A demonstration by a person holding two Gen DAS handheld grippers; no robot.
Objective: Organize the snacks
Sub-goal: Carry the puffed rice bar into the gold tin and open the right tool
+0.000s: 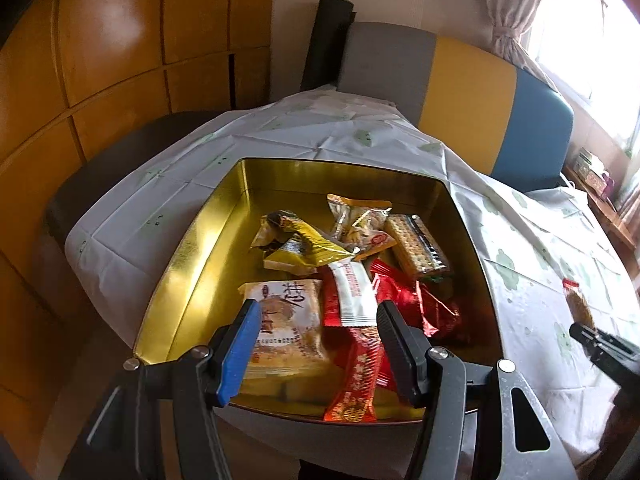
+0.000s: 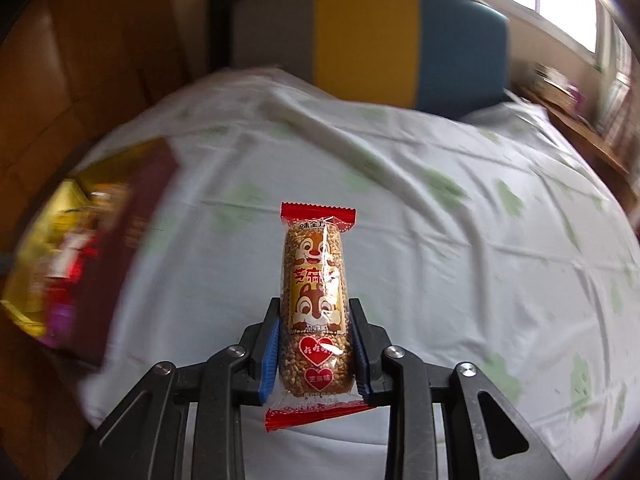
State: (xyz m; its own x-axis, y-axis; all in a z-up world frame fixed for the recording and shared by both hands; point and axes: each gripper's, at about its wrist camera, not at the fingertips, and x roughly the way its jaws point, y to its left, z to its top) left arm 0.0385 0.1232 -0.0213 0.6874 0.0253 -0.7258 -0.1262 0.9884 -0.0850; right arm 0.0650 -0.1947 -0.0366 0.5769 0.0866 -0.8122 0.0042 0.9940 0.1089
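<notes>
Left gripper (image 1: 318, 312) hangs over the near edge of the gold tin (image 1: 192, 248), jaws spread wide, nothing between them. Blue pad on the left finger, black on the right.

Tin sits on the white tablecloth (image 1: 280, 136) with pale green flower print, and holds a loose pile of wrapped snacks:
- beige pastry pack (image 1: 284, 312), near left, directly beyond the left finger
- red-and-white stick packet (image 1: 352, 296) lying across a long red bar (image 1: 356, 376), near centre
- crumpled red wrappers (image 1: 416, 300), near right
- yellow wrapper (image 1: 304, 248), middle
- clear cracker pack (image 1: 416, 244), far right of the pile
- orange-edged clear packet (image 1: 360, 216), far centre

Right gripper (image 2: 315, 342) clenched on a sesame bar (image 2: 316, 300) in clear wrap with red crimped ends and a chipmunk cartoon; fingers press its two long sides at the lower half, bar pointing away, raised above the cloth. In the left wrist view the same bar (image 1: 576, 300) shows to the right of the tin, beyond the tin's rim. In the right view the tin (image 2: 52, 248) is a blur at far left.

Grey, yellow and blue chair back (image 1: 460, 92) stands beyond the table
</notes>
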